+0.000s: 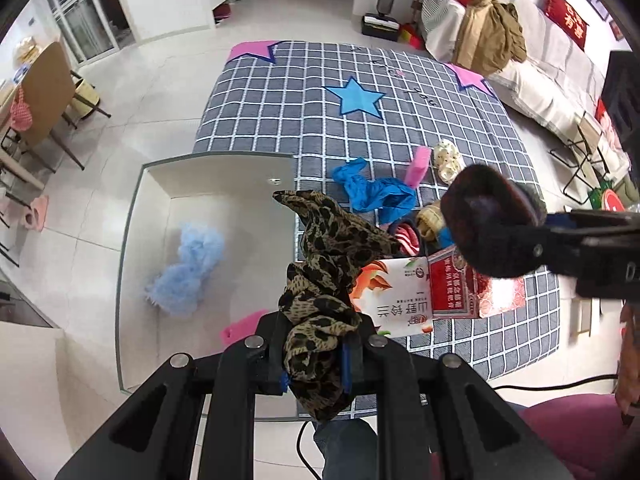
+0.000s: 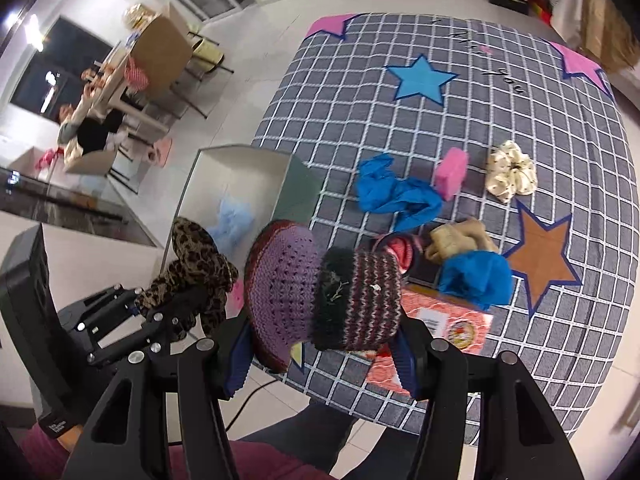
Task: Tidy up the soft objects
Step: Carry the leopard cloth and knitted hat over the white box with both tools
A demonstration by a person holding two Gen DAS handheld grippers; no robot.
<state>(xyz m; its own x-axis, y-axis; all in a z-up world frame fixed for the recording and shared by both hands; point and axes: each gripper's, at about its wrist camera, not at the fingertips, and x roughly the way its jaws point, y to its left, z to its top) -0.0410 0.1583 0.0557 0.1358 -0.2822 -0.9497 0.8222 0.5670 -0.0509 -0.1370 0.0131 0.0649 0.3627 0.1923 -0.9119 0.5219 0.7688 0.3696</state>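
Note:
My left gripper (image 1: 314, 354) is shut on a leopard-print scarf (image 1: 324, 276), which hangs bunched above the near edge of a white bin (image 1: 208, 176). A fluffy light-blue item (image 1: 186, 276) lies inside that bin. My right gripper (image 2: 322, 354) is shut on a purple and striped knit hat (image 2: 320, 292), held over the checked mat's near-left corner; in the left wrist view the hat (image 1: 492, 220) shows at right. The scarf (image 2: 192, 276) and left gripper (image 2: 160, 312) appear at lower left of the right wrist view. On the mat (image 2: 520, 128) lie blue cloth (image 2: 396, 196), a pink sponge (image 2: 452, 172) and a cream scrunchie (image 2: 512, 176).
Also on the mat are a tan soft toy (image 2: 460, 240), another blue bundle (image 2: 476, 276), a red-striped item (image 2: 400, 250) and red and white packets (image 1: 452, 292). A sofa (image 1: 540, 72) with clothes stands far right; a dining table and chairs (image 1: 44, 92) stand left. A person's legs (image 2: 280, 440) are below.

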